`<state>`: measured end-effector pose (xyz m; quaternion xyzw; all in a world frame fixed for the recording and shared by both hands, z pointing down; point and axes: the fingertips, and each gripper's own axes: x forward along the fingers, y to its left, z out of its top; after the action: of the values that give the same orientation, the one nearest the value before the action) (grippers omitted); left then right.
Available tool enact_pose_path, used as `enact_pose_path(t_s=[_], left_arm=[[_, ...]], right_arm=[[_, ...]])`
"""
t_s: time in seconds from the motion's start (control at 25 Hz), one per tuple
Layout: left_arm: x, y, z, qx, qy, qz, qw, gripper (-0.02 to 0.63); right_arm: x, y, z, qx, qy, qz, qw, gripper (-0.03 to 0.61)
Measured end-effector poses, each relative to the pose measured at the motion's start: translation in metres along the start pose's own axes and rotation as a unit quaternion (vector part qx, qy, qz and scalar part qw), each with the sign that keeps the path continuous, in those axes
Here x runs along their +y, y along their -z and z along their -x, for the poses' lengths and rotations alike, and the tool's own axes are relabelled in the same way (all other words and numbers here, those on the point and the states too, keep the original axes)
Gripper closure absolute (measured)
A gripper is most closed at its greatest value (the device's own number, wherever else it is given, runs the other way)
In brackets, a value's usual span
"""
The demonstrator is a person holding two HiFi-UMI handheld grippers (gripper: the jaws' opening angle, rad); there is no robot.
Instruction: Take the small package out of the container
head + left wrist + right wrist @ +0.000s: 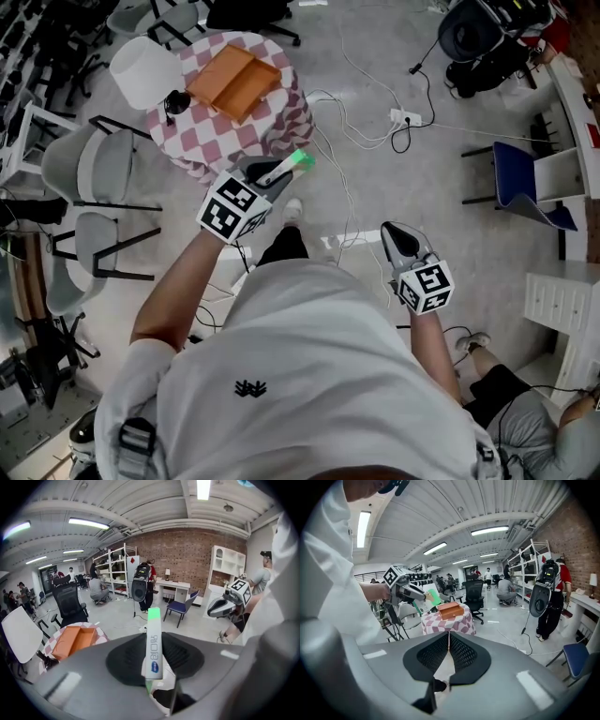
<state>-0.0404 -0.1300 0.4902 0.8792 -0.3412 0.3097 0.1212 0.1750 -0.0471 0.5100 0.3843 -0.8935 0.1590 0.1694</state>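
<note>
My left gripper [279, 174] is shut on the small package [292, 165], a slim white box with a green end. It holds the package in the air, near the front edge of the checkered round table [272, 127]. In the left gripper view the package [154, 641] stands upright between the dark pads. The orange container [232, 81] lies on the table, apart from the package, and looks empty. It also shows in the left gripper view [74, 641] and the right gripper view [451, 609]. My right gripper [394, 232] hangs over the floor at the right, shut and empty.
Grey chairs [89, 173] stand left of the table, with a white round seat [145, 70] behind it. Cables and a power strip [405, 118] lie on the floor. A blue chair [520, 178] and white shelving [562, 300] are at the right. Another person [525, 422] sits at lower right.
</note>
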Motion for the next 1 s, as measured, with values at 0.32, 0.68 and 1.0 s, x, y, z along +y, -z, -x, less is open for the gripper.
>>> enact_pose_path(t_s=[0.32, 0.68, 1.0], left_arm=[[-0.019, 0.009, 0.008, 0.000, 0.011, 0.008, 0.9999, 0.461], [-0.026, 0.014, 0.010, 0.003, 0.017, 0.003, 0.9998, 0.460], [-0.025, 0.017, 0.013, 0.007, 0.015, 0.001, 0.9999, 0.460]], right_arm=[[0.013, -0.003, 0.012, -0.009, -0.005, 0.007, 1.000, 0.577], [0.019, -0.005, 0.014, -0.008, -0.005, 0.020, 1.000, 0.577], [0.022, -0.006, 0.013, -0.010, -0.007, 0.026, 1.000, 0.578]])
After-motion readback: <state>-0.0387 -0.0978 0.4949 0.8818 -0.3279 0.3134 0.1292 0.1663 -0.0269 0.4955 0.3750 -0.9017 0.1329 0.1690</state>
